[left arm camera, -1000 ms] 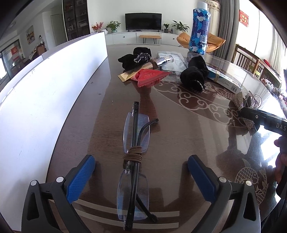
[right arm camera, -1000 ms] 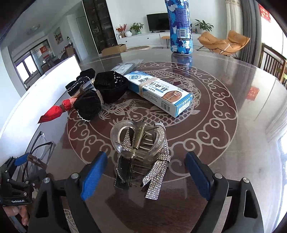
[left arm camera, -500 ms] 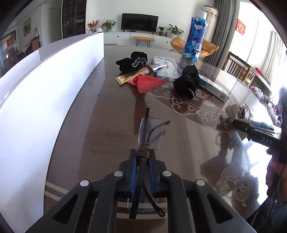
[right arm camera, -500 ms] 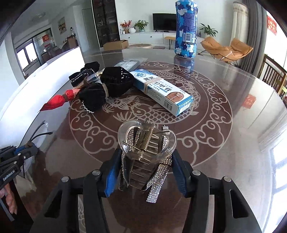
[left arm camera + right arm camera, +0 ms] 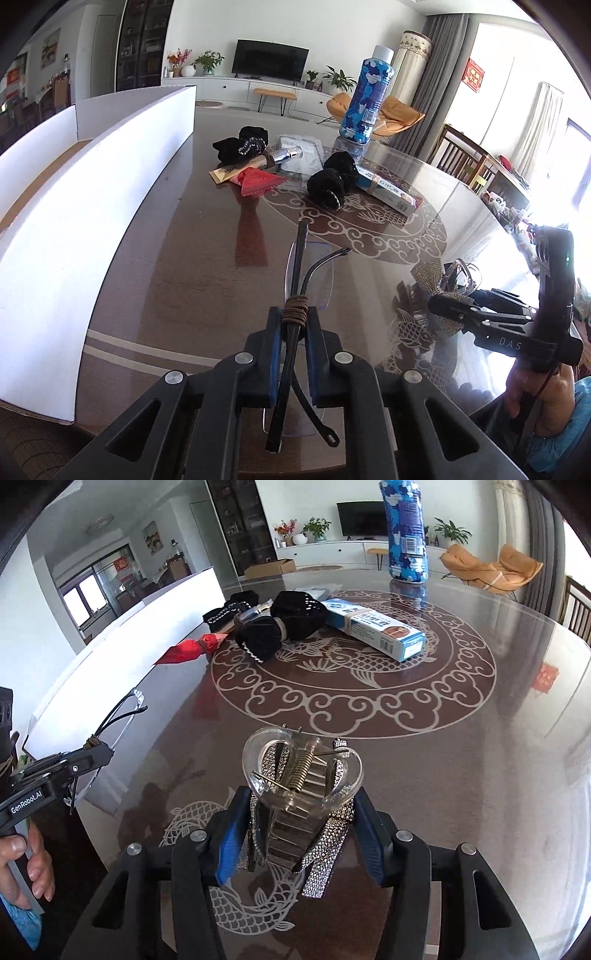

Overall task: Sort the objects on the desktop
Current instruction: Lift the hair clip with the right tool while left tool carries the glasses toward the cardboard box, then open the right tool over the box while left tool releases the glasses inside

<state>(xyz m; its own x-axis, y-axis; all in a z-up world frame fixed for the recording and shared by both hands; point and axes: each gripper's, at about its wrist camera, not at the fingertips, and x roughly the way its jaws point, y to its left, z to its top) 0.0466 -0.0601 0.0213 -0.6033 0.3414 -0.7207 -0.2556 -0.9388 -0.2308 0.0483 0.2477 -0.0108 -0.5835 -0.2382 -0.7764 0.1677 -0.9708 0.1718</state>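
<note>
Standing along the far left edge of the table (image 5: 207,280): a long white cardboard box (image 5: 92,192), open at the top.

Clamping down tight on folded rimless glasses (image 5: 295,295) at the bottom centre of the left wrist view: the left gripper (image 5: 293,325), blue pads pressing on the black temples just below a brown elastic band (image 5: 294,308) wound around them. Holding the glasses clear of the tabletop, lenses sticking out ahead of the jaws.

Lying in a cluster farther back, from left to right: a black beaded hair tie (image 5: 240,146), a gold and silver tube (image 5: 258,162), a red packet (image 5: 258,181), a clear plastic pouch (image 5: 299,147), a black scrunchie (image 5: 332,181) and a blue and white carton (image 5: 388,188) with a rubber band around it. Standing upright behind them: a blue camouflage bottle (image 5: 365,107).

Gripping a clear claw hair clip (image 5: 303,786) with rhinestone ribbons, in the right wrist view: the right gripper (image 5: 299,834), jaws half closed, blue pads pressing on both sides of the clip. Sitting lifted above the fish pattern of the tabletop, spring and teeth pointing forward.

Appearing also at the right edge of the left wrist view: the same clip and gripper, gripped by the person's right hand (image 5: 539,398). Wrapping around the left gripper's handle at the left edge of the right view: the left hand (image 5: 26,860).
</note>
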